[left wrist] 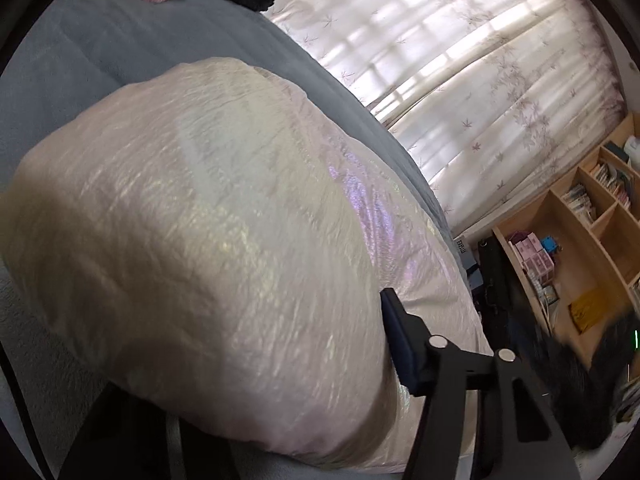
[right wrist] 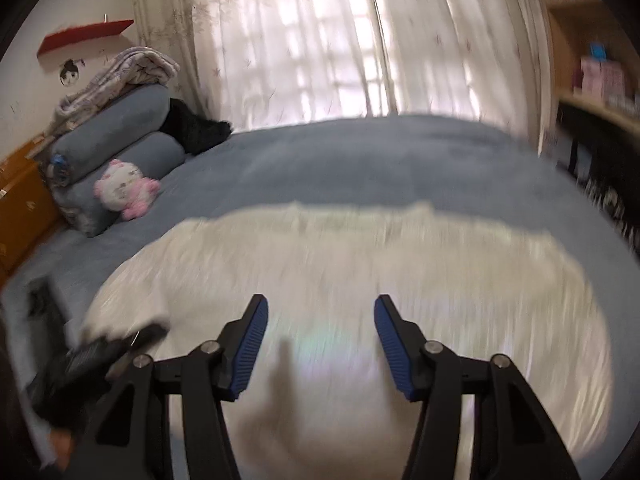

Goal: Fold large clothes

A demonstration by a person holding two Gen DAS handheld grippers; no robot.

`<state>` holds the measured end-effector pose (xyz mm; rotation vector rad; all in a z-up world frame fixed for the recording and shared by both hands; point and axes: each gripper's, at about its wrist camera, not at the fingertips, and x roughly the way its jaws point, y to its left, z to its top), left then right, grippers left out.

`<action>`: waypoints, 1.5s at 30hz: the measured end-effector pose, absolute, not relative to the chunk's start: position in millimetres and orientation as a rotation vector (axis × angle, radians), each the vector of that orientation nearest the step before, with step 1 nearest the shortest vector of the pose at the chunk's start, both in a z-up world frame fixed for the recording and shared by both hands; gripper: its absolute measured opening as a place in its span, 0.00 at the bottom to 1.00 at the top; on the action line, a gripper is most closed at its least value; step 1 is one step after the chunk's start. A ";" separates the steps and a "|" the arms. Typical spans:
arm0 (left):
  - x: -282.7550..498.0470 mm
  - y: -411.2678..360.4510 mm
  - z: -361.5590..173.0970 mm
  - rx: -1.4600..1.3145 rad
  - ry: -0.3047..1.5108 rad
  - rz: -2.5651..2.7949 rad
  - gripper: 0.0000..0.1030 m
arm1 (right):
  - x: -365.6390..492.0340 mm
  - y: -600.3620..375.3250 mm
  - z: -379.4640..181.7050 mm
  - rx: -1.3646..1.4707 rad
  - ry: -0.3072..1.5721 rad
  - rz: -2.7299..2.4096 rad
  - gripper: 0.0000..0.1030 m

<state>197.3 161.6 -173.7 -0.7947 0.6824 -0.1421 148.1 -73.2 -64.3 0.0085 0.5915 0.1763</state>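
Note:
A large shiny cream-white garment (left wrist: pixel 224 240) lies spread on the blue bed; it also fills the lower half of the right wrist view (right wrist: pixel 360 272), blurred. In the left wrist view one blue-padded finger (left wrist: pixel 394 336) rests against the garment's right side; the other finger is hidden under the raised cloth, which drapes over the gripper. In the right wrist view my right gripper (right wrist: pixel 321 340) is open and empty above the garment. My left gripper (right wrist: pixel 92 356) shows at the lower left, at the garment's left edge, blurred.
The blue bedcover (right wrist: pixel 360 160) carries rolled blue bedding (right wrist: pixel 112 132), a pink and white plush toy (right wrist: pixel 124 188) and a black plush (right wrist: pixel 196 128) at the head end. Curtains (left wrist: pixel 460 60) hang beyond the bed. A wooden bookshelf (left wrist: pixel 580 240) stands to the right.

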 end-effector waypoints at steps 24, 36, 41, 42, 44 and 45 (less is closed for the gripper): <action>183.5 180.4 -178.7 -0.786 0.651 -0.209 0.62 | 257.5 -74.0 -175.7 0.079 0.760 0.060 0.49; 202.6 181.4 -166.6 -0.761 0.654 -0.189 0.62 | 267.3 -69.1 -183.4 0.069 0.797 0.045 0.49; 196.6 143.9 -136.9 -0.507 0.581 -0.174 0.58 | 274.5 -65.3 -184.8 0.053 0.831 0.032 0.49; 194.7 138.1 -132.6 -0.469 0.567 -0.178 0.56 | 275.9 -65.3 -185.2 0.052 0.838 0.033 0.49; 191.5 124.4 -124.6 -0.400 0.542 -0.182 0.53 | 277.5 -65.1 -186.0 0.050 0.847 0.032 0.49; 191.5 117.9 -121.0 -0.373 0.532 -0.179 0.52 | 277.5 -64.8 -186.2 0.049 0.850 0.032 0.49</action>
